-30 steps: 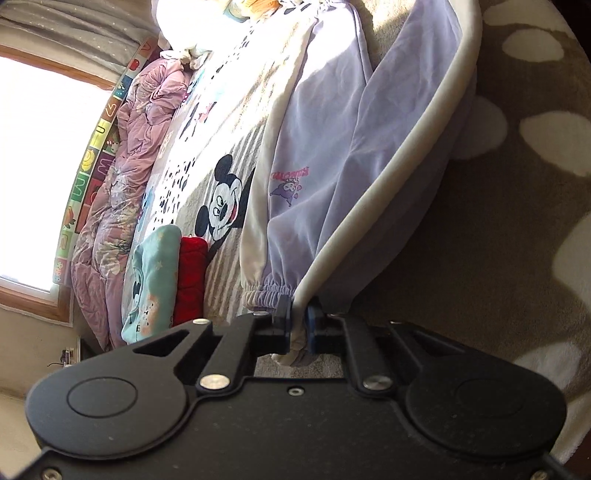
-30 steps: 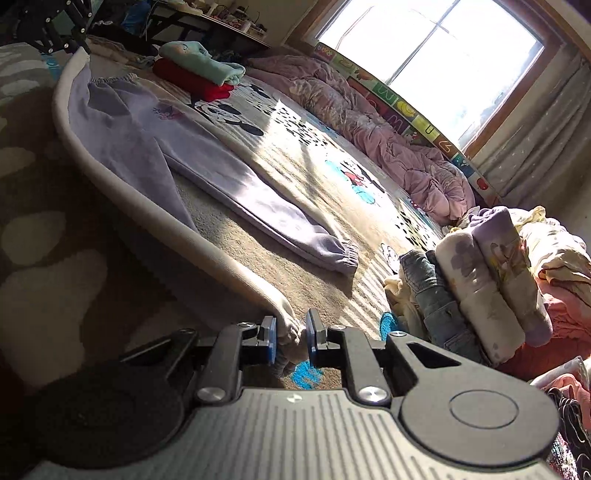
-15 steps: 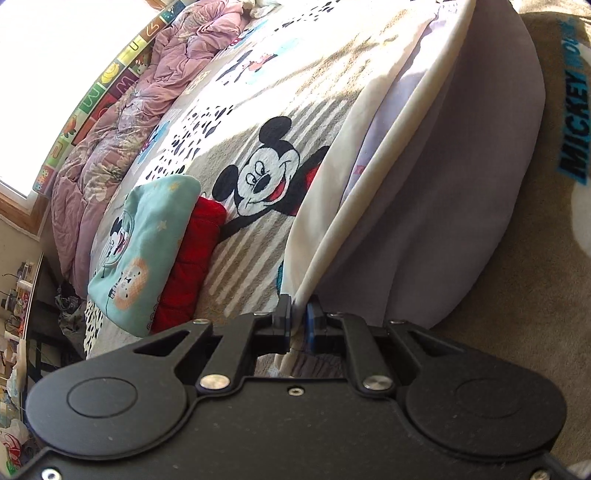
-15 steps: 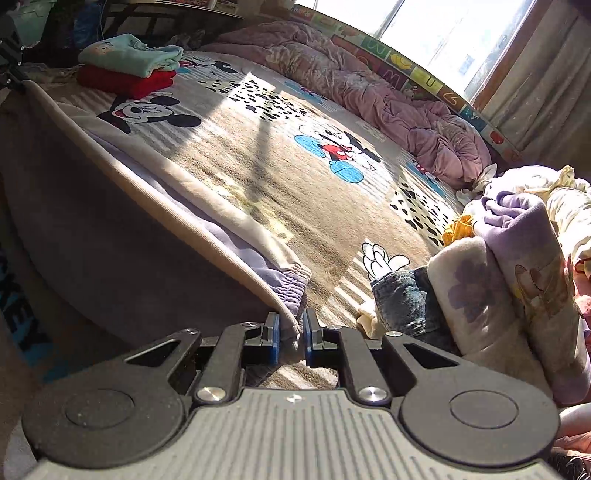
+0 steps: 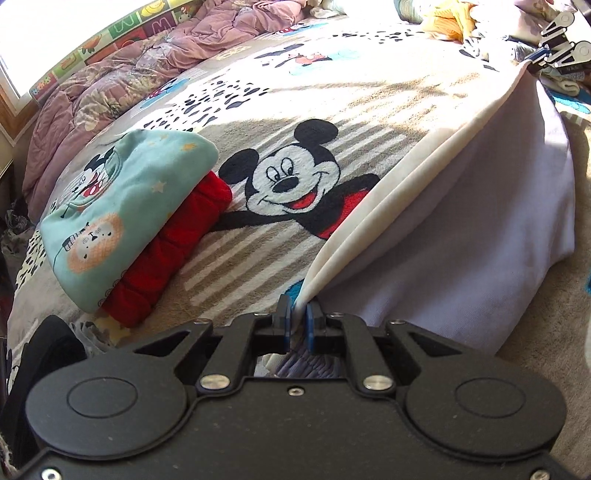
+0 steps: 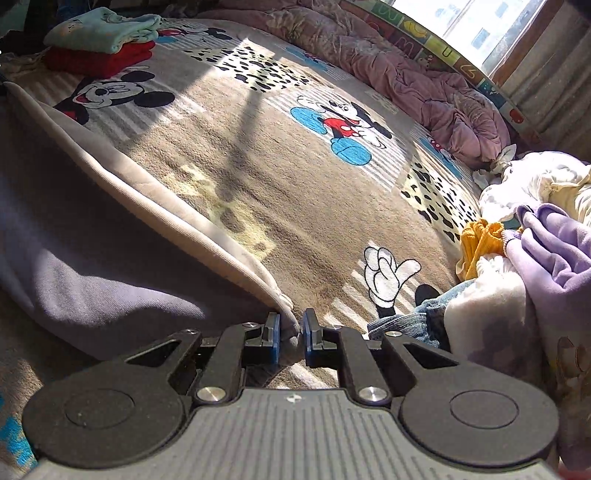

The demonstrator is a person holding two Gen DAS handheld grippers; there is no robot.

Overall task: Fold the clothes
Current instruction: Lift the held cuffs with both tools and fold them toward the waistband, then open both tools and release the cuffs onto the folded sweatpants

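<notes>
Lavender trousers (image 5: 461, 229) with a cream side stripe are held stretched above the Mickey Mouse blanket (image 5: 332, 85) that covers the bed, one end in each gripper. The left gripper (image 5: 296, 325) is pinched on the gathered end of the garment, its blue fingers (image 5: 283, 326) pressed nearly together on the cloth. The right gripper (image 6: 290, 338) is likewise closed on the opposite end, a fold of fabric caught between its fingers (image 6: 273, 339). In the left wrist view the right gripper (image 5: 561, 33) is seen far off at the other end of the cream stripe. To one side, a folded mint top (image 5: 122, 206) is stacked on a folded red garment (image 5: 173, 254), near the trousers but apart from them. On the other side, an unsorted pile of clothes (image 6: 528, 258) is heaped beside the right gripper, with denim, yellow and purple pieces in it. A crumpled pink quilt (image 6: 424, 85) is bunched along the window edge of the bed.
</notes>
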